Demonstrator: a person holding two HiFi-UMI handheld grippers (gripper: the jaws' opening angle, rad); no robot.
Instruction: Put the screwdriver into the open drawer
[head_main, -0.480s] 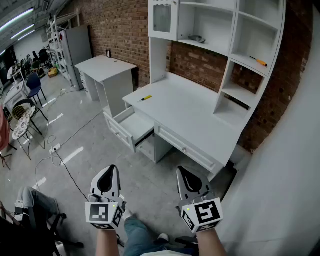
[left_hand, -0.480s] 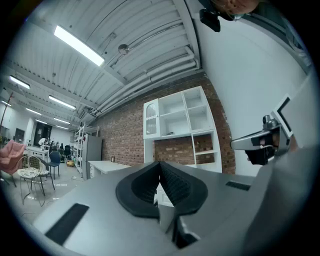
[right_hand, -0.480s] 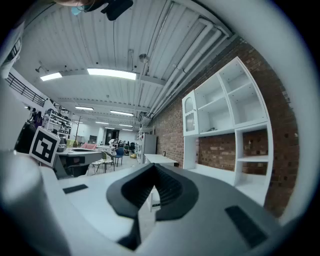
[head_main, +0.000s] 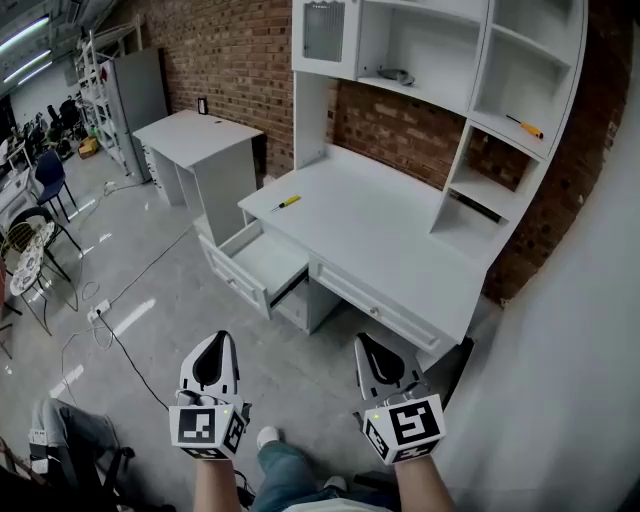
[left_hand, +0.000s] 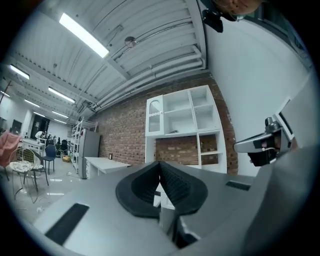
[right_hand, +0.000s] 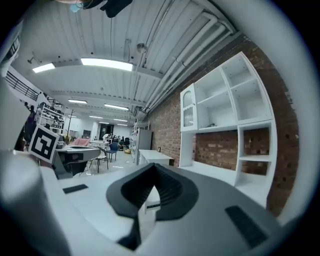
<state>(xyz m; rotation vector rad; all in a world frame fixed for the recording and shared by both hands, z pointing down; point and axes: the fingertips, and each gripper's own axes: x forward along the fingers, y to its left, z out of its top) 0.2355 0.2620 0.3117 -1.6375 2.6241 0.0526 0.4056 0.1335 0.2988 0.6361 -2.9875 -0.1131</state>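
A yellow-handled screwdriver (head_main: 288, 202) lies on the left end of the white desk (head_main: 400, 245). Below it the top left drawer (head_main: 238, 277) stands pulled out, with nothing seen in it. A second, orange-handled screwdriver (head_main: 524, 125) rests on a hutch shelf at the right. My left gripper (head_main: 214, 346) and right gripper (head_main: 372, 350) hang side by side well short of the desk, over the floor. Both are level, both shut, and neither holds anything. The left gripper view shows its jaws (left_hand: 160, 167) closed toward the hutch (left_hand: 182, 125); the right gripper (right_hand: 154, 167) looks the same.
A smaller white desk (head_main: 195, 135) and a grey cabinet (head_main: 140, 90) stand along the brick wall at the left. Chairs (head_main: 25, 240) and a floor cable (head_main: 110, 320) lie further left. A grey object (head_main: 395, 75) sits on an upper shelf. A white wall (head_main: 580, 380) closes the right.
The head view has shifted a little, so the desk and drawer sit slightly further left. Both grippers keep their places and stay shut.
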